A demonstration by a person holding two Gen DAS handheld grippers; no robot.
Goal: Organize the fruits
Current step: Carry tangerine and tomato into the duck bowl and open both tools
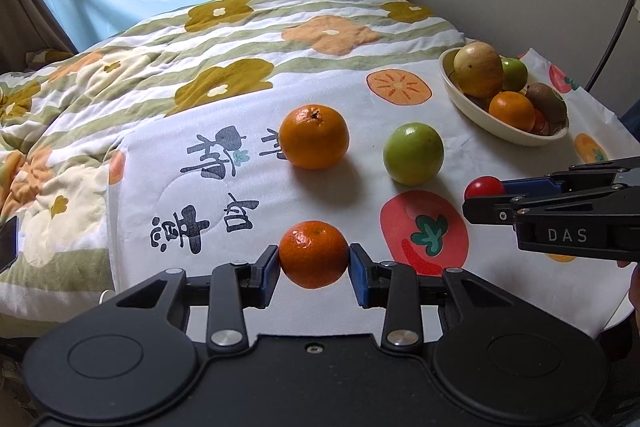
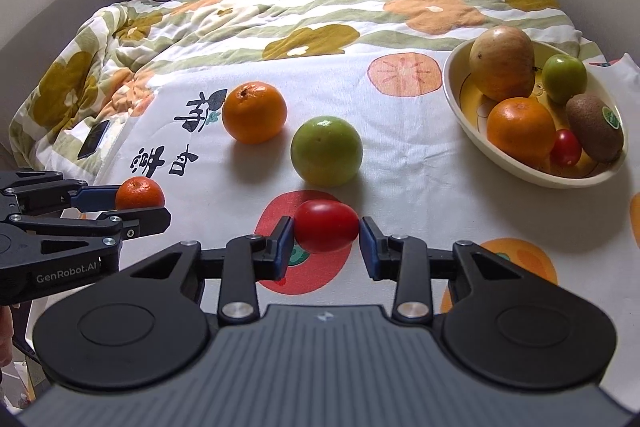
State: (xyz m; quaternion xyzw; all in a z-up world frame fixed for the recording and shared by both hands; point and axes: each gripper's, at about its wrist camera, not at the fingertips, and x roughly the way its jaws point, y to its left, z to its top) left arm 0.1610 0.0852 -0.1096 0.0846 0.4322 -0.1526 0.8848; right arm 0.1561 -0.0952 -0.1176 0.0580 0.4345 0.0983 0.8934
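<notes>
- My left claw (image 1: 314, 261) pinches a small mandarin (image 1: 313, 254); my right claw (image 2: 326, 233) pinches a cherry tomato (image 2: 327, 225), both low over the printed cloth (image 1: 340, 187)
- Squeezing harder could burst the tomato
- The crowded bowl (image 2: 454, 95) might shed fruit on arrival

A bed covered by a quilt (image 2: 304, 7) striped green and white with large printed flowers carries a white cloth (image 2: 420, 163) printed with fruit pictures and dark characters. On the cloth, ahead of the right gripper, sit a round orange mandarin (image 2: 254, 111) and a green apple (image 2: 326, 151); further right rests a cream oval bowl (image 2: 452, 87). A dark phone (image 2: 94, 139) lies far left on the quilt.
</notes>
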